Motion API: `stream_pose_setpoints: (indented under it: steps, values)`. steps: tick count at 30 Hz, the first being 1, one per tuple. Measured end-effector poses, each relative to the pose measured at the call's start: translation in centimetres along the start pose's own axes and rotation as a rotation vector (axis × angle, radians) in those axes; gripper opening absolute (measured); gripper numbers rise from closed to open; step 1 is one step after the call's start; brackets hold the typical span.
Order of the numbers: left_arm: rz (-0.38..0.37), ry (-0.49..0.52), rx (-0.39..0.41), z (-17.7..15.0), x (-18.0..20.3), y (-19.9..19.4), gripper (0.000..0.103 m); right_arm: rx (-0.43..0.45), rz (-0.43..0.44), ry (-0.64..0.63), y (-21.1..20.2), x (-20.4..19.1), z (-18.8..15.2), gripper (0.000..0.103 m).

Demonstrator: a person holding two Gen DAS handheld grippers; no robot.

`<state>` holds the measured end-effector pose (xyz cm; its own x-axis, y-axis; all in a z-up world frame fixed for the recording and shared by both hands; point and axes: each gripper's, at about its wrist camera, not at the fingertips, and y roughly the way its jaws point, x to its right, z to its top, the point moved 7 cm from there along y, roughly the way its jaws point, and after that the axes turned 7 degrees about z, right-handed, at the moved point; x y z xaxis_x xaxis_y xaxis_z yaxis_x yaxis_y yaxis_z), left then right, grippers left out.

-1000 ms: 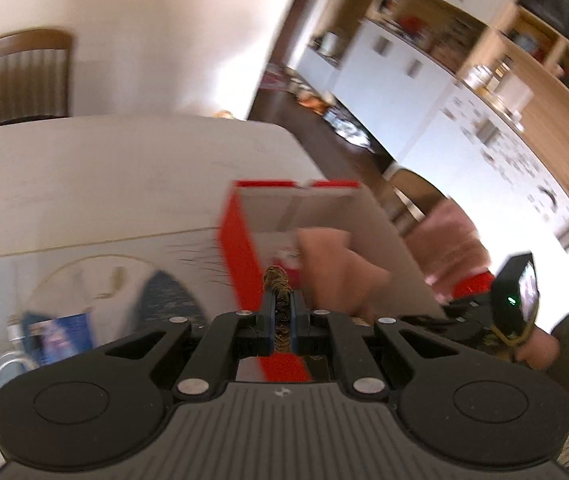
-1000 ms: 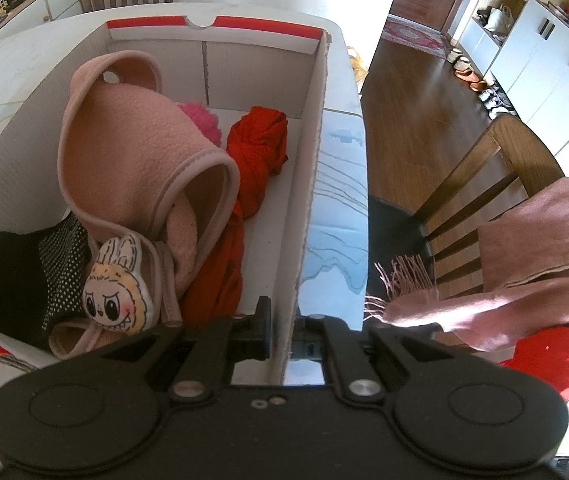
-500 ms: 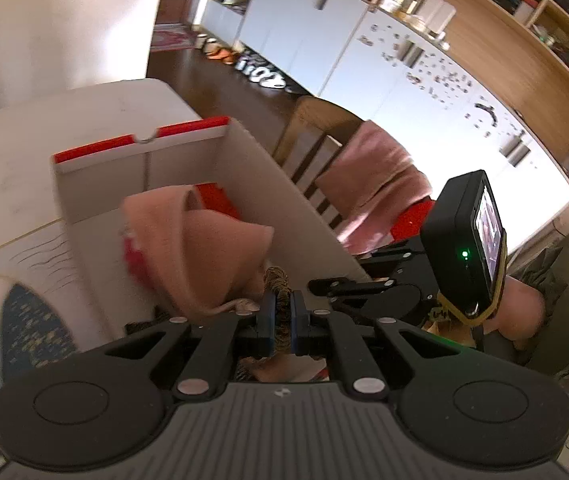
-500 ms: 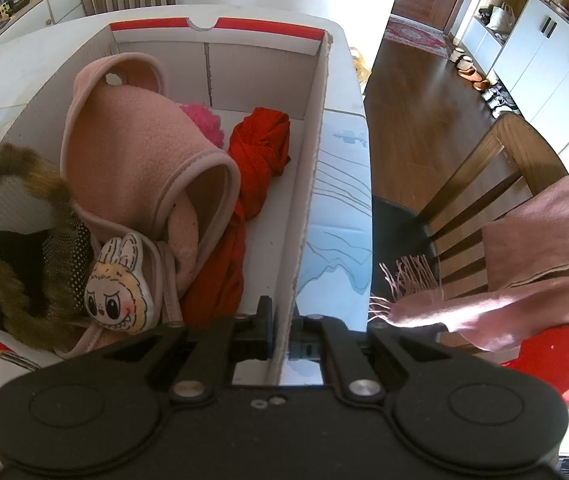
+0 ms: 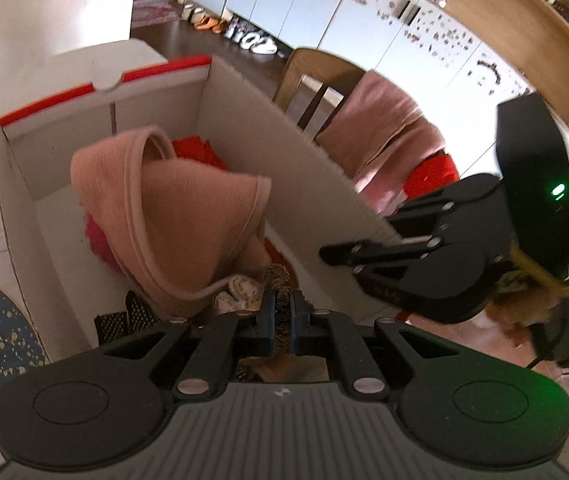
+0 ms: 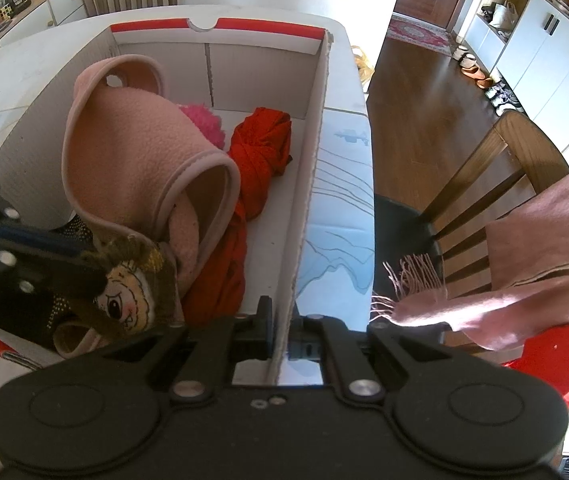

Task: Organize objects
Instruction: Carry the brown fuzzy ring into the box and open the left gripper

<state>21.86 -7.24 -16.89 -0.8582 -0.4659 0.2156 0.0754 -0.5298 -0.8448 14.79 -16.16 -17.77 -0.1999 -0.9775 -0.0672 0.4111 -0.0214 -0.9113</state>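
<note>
Since a second ago the left gripper (image 5: 280, 312) has swung over the cardboard box (image 6: 316, 128) and is now lowering in, clamped on a brown furry doll (image 6: 132, 284) sitting at the box's near end beside the pink hat (image 6: 136, 152). The right gripper (image 6: 280, 328) is staying put, pinched tight on the box's side wall.

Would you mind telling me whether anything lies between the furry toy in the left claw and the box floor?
Yes: the pink fleece garment and a black studded item lie under the furry toy at the box's near end.
</note>
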Motion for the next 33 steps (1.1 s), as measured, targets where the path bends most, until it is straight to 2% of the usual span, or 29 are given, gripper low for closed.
stream_pose_setpoints:
  steps: [7,15,18,20,22,24,33]
  values:
    - [0.018,0.007,-0.045,-0.7,-0.5,1.5,0.006,-0.001,0.0,0.0,0.0,0.0,0.0,0.004]
    - [0.04,0.002,-0.054,-0.8,-1.3,1.9,0.008,-0.002,0.001,0.0,0.1,0.0,0.0,0.004]
    - [0.053,0.006,-0.051,-0.7,-1.2,2.1,0.018,-0.001,0.001,0.001,0.1,-0.1,0.0,0.004]
    - [0.059,0.01,-0.054,-0.9,-1.3,2.0,0.03,-0.001,0.0,0.0,0.1,-0.1,0.0,0.005]
    - [0.052,0.01,-0.054,-1.1,-1.3,1.9,0.051,-0.001,0.001,0.0,0.1,-0.1,0.0,0.004]
    - [0.049,0.003,-0.045,-1.2,-1.3,1.5,0.059,-0.002,0.0,-0.001,0.1,-0.1,0.0,0.005]
    - [0.035,-0.015,-0.011,-1.6,-1.5,-0.8,0.06,-0.003,0.0,-0.001,0.1,-0.1,-0.1,0.005]
